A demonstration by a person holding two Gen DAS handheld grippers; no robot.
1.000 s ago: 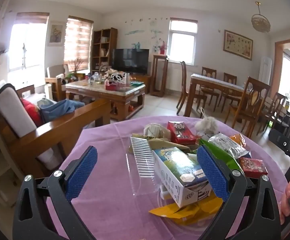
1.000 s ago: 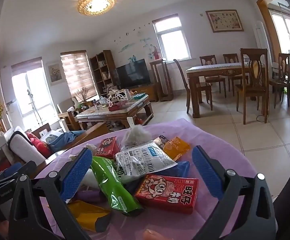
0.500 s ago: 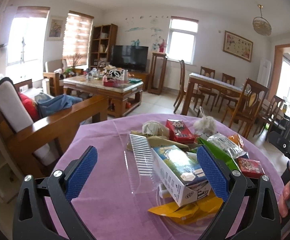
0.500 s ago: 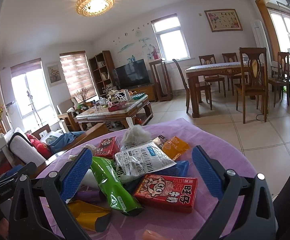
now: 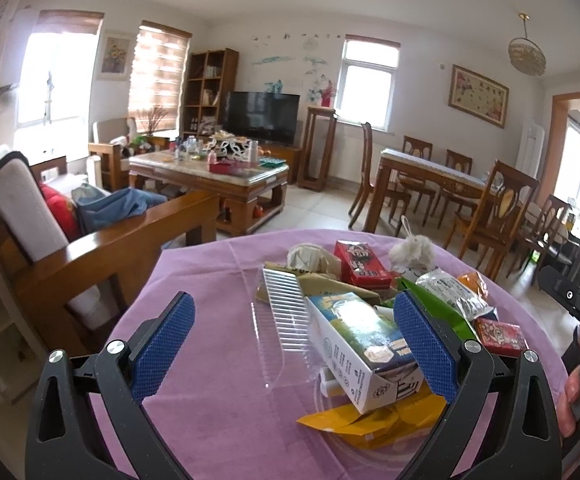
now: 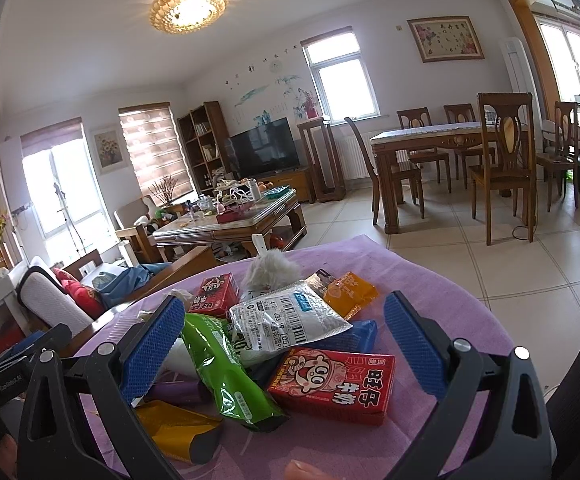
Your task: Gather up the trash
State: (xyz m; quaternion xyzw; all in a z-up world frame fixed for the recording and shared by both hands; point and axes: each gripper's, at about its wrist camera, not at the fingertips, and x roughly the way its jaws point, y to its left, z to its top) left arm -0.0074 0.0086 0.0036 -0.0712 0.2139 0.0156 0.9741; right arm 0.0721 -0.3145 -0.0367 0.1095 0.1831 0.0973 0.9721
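Two grippers: the left gripper point(image 5: 292, 344) and the right gripper point(image 6: 284, 344) both hover over the purple table point(image 5: 210, 280), jaws spread wide, nothing held
Trash location: one loose heap in the middle of the table, pieces overlapping and touching
Left view shows: a blue-green carton point(image 5: 364, 350) lying tilted just inside the right pad, a clear ribbed tray point(image 5: 282, 320) between the pads, a yellow wrapper point(image 5: 374, 420) under the carton, a crumpled tissue point(image 5: 306, 256) at the far side
Right view shows: a red box point(image 6: 334, 382) nearest, a green pouch point(image 6: 226, 368) beside it, a silver packet point(image 6: 286, 322) on top, an orange sachet point(image 6: 350, 292) and a white fluffy ball point(image 6: 272, 270) beyond
Only in one view: the tray and carton barely appear from the right; the red box's printed face is clear only there
Handling, as I judge: all light; boxes stiff, best pinched across the narrow sides; pouches and packet soft and slick, take an edge; the tray looks thin and may crack or spring out
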